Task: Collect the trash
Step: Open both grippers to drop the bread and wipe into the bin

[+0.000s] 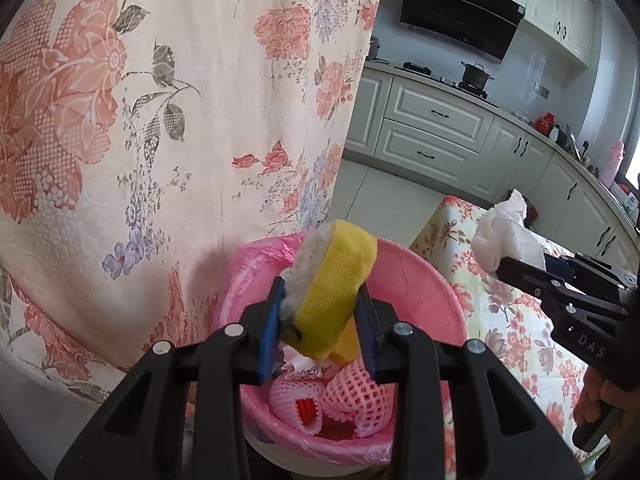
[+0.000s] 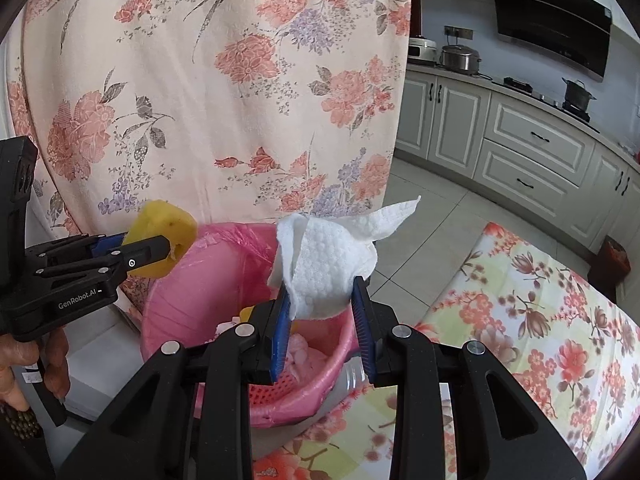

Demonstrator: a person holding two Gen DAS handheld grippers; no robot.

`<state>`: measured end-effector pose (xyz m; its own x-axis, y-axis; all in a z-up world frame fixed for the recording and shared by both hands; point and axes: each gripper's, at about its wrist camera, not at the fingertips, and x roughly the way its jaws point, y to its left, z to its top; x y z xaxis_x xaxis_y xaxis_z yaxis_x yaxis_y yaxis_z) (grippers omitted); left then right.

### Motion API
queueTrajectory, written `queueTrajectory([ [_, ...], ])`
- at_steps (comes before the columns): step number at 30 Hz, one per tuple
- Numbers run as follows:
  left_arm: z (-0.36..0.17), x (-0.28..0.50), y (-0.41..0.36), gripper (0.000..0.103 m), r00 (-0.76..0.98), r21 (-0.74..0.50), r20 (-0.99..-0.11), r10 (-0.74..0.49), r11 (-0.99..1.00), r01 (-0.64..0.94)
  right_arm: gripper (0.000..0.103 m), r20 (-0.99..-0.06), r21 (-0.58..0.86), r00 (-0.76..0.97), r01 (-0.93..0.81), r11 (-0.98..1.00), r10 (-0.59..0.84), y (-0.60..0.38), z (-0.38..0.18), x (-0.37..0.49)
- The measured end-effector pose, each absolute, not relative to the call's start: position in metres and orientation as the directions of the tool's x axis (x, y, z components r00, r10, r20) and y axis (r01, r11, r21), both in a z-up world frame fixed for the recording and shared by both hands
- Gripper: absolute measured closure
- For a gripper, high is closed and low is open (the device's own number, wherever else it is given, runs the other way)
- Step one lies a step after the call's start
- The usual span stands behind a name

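My left gripper [image 1: 320, 300] is shut on a yellow sponge [image 1: 336, 276] with a white scouring side, held over the pink trash bin [image 1: 424, 292]. The bin has a pink bag liner and holds pink foam fruit nets [image 1: 356, 400] and other scraps. My right gripper [image 2: 322, 292] is shut on a crumpled white paper towel [image 2: 328, 260], hovering above the bin's right rim [image 2: 320, 384]. In the left wrist view the right gripper [image 1: 500, 268] comes in from the right with the towel [image 1: 504, 236]. In the right wrist view the left gripper [image 2: 168, 252] shows at the left with the sponge [image 2: 164, 240].
A floral cloth [image 1: 168, 120] hangs right behind the bin. A floral tablecloth [image 2: 540, 320] covers the table at the right. Grey kitchen cabinets [image 1: 436, 128], a stove with a pot [image 1: 476, 74] and a tiled floor [image 2: 432, 216] lie beyond. A person's hand [image 2: 24, 364] grips the left handle.
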<state>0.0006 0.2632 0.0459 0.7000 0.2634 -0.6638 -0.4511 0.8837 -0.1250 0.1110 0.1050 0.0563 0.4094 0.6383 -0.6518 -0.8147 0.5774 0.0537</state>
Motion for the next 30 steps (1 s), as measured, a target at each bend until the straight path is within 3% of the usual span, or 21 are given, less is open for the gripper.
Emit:
queueTrajectory([
  [7,0.044,0.012,0.271,0.070,0.692,-0.117,-0.670,0.269,0.882,-0.456,0.073,-0.672,0.028,0.398,-0.829,0.559,0.624,0.134,0.049,0.118],
  [12,0.042,0.018,0.276,0.070,0.687,-0.117,-0.674,0.271,0.879,-0.462,0.051,-0.672,0.016,0.412,-0.823,0.568,0.615,0.137,0.048,0.126],
  [27,0.033,0.041,0.277,0.065,0.666,-0.109,-0.697,0.264,0.880,-0.463,0.047,-0.672,0.039,0.430,-0.793,0.608,0.603,0.109,0.044,0.138],
  [30,0.032,0.040,0.277,0.059,0.664,-0.108,-0.698,0.267,0.878,-0.467,0.046,-0.672,0.041,0.427,-0.794,0.606,0.605,0.106,0.044,0.136],
])
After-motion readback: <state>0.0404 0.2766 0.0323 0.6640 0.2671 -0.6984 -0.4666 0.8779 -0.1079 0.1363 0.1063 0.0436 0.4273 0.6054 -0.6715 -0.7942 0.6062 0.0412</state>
